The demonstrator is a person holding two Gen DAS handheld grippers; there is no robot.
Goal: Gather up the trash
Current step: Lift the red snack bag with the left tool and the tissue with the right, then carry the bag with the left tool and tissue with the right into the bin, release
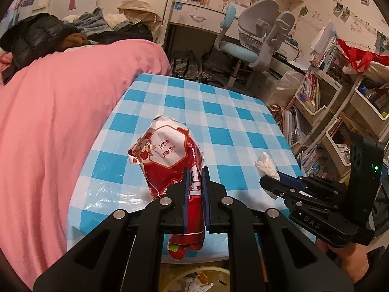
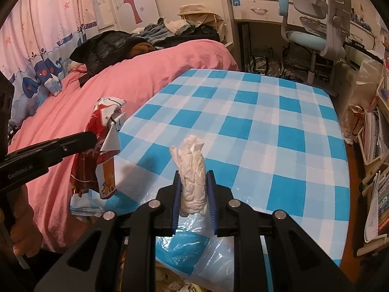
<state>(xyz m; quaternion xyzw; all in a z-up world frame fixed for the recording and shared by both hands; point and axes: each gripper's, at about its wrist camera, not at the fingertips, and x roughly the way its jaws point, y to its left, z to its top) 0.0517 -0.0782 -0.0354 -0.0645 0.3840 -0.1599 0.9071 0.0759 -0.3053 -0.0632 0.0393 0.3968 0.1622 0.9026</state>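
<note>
My left gripper [image 1: 195,170] is shut on a crumpled red and white snack wrapper [image 1: 167,155] and holds it over the near edge of the blue checked table [image 1: 231,121]. The wrapper also shows in the right wrist view [image 2: 102,150], with the left gripper's fingers [image 2: 80,138] on it. My right gripper [image 2: 193,174] is shut on a crumpled white tissue [image 2: 193,168], held above the table's near edge. The tissue [image 1: 266,165] and the right gripper [image 1: 272,178] also show at the right of the left wrist view.
A trash bin [image 1: 194,279] with rubbish in it sits below the table's near edge. A pink bed [image 1: 60,121] lies along the table's left side. A desk chair [image 1: 255,36] stands beyond the table and book shelves [image 1: 340,121] stand at the right.
</note>
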